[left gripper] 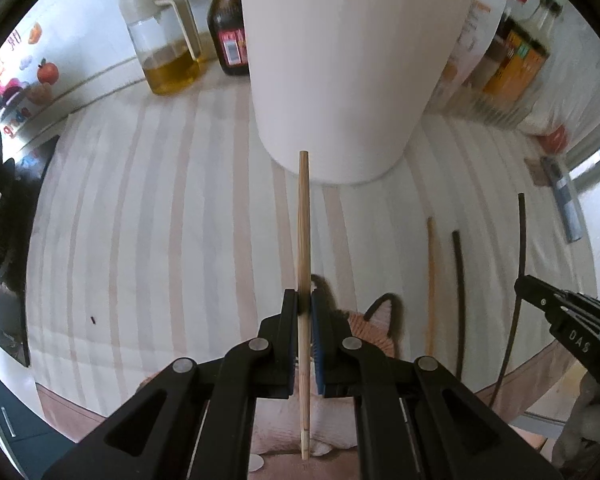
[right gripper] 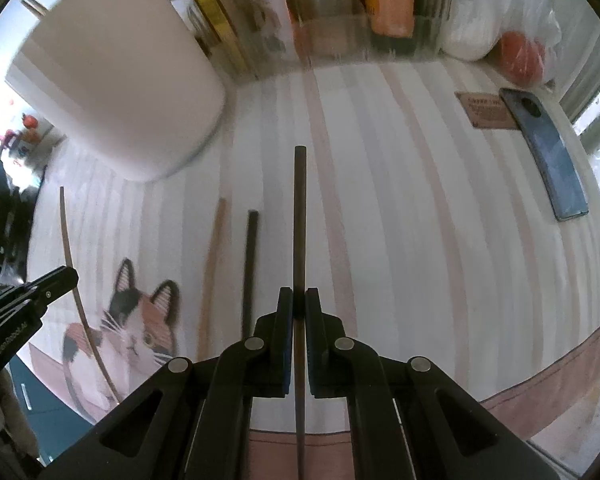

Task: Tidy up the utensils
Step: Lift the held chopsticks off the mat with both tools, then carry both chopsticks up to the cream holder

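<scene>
My left gripper (left gripper: 305, 300) is shut on a light wooden chopstick (left gripper: 303, 216) that points toward the tall white utensil holder (left gripper: 352, 60) just ahead. My right gripper (right gripper: 299, 298) is shut on a dark chopstick (right gripper: 299, 216), held above the striped cloth. It shows at the right of the left wrist view (left gripper: 518, 304) with its dark chopstick (left gripper: 521, 232). A second light chopstick (right gripper: 214, 264) and a second dark chopstick (right gripper: 250, 264) lie on the cloth between the grippers. The holder (right gripper: 112, 80) stands at the upper left in the right wrist view.
An oil jug (left gripper: 164, 40) and a dark sauce bottle (left gripper: 228, 28) stand behind the holder. Boxes and bottles (left gripper: 512, 56) line the back right. A phone (right gripper: 548, 156) and a brown card (right gripper: 486, 110) lie on the cloth at the right. A stove (left gripper: 0, 216) is at the left.
</scene>
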